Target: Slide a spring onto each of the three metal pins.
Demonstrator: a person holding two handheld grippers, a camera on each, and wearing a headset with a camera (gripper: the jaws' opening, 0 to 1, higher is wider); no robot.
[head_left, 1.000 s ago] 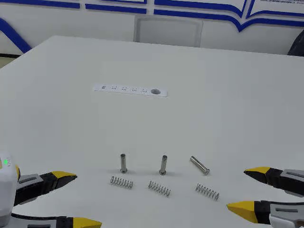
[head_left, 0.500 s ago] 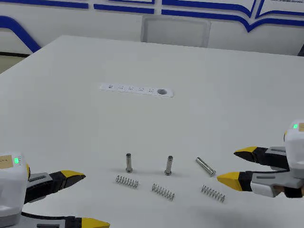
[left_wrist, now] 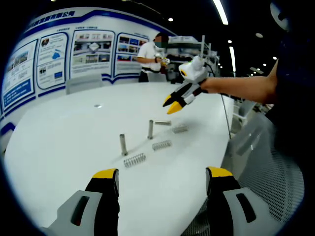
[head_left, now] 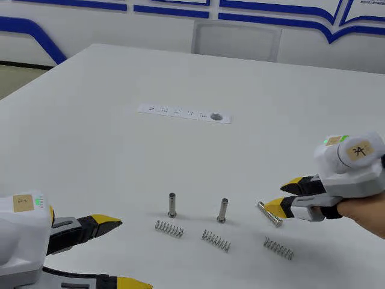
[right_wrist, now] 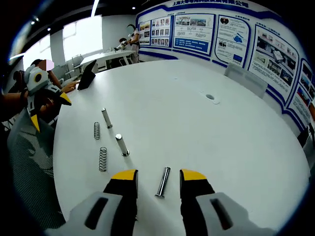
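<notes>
right hand-held gripper (right_wrist: 156,175) spread, perhaps touching lying pin (right_wrist: 163,182) | left hand-held gripper (left_wrist: 162,173) spread, empty, at table edge (left_wrist: 224,138)

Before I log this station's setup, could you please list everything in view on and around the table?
table: one, white, under everything
pins: three, silver, two upright, the right one lying
springs: three, silver, lying in a row in front of the pins
socket strip: one, white, set in the table's middle
chair: one, grey, far side
left gripper: one, black with yellow jaws, open
right gripper: one, same colours, jaws open at the lying pin
hand: one, holds the right gripper
</notes>
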